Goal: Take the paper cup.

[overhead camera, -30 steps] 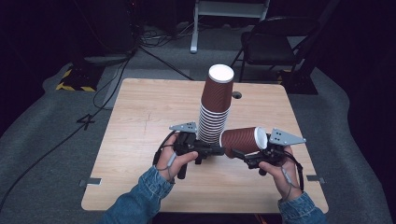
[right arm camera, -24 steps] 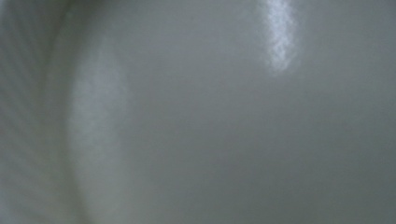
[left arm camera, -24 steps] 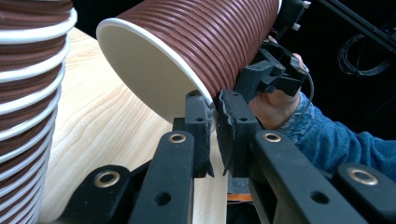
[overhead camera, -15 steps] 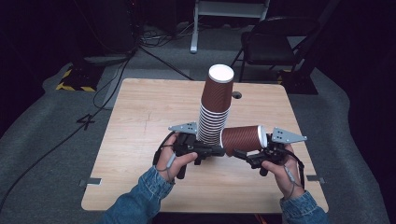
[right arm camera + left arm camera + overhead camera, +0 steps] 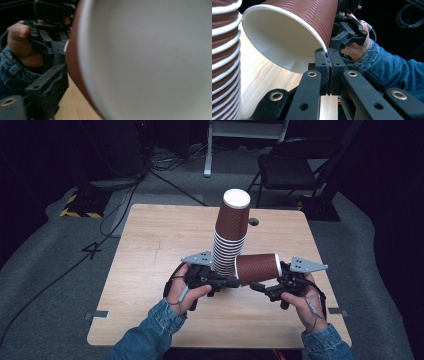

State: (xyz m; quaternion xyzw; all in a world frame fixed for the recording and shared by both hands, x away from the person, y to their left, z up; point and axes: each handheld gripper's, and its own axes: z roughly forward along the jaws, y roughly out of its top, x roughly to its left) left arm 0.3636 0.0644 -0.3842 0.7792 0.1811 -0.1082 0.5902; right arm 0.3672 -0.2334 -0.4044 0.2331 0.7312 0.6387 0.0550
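A tall stack of upturned brown paper cups stands in the middle of the wooden table. Beside its foot one single brown cup lies level in the air between my two grippers. My left gripper is shut on that cup's white rim; in the left gripper view the jaws pinch the rim below the cup's open mouth. My right gripper is at the cup's base. Its jaws have just been opening and stand on either side of the base, with one finger beside the cup's wall.
The cup stack rises close to the left gripper's left side. A small round hole sits in the tabletop behind the stack. A black chair and cables are on the floor beyond the table's far edge.
The left gripper's tip has edged right onto the lying cup's rim. The cup and the right hand stay where they were.
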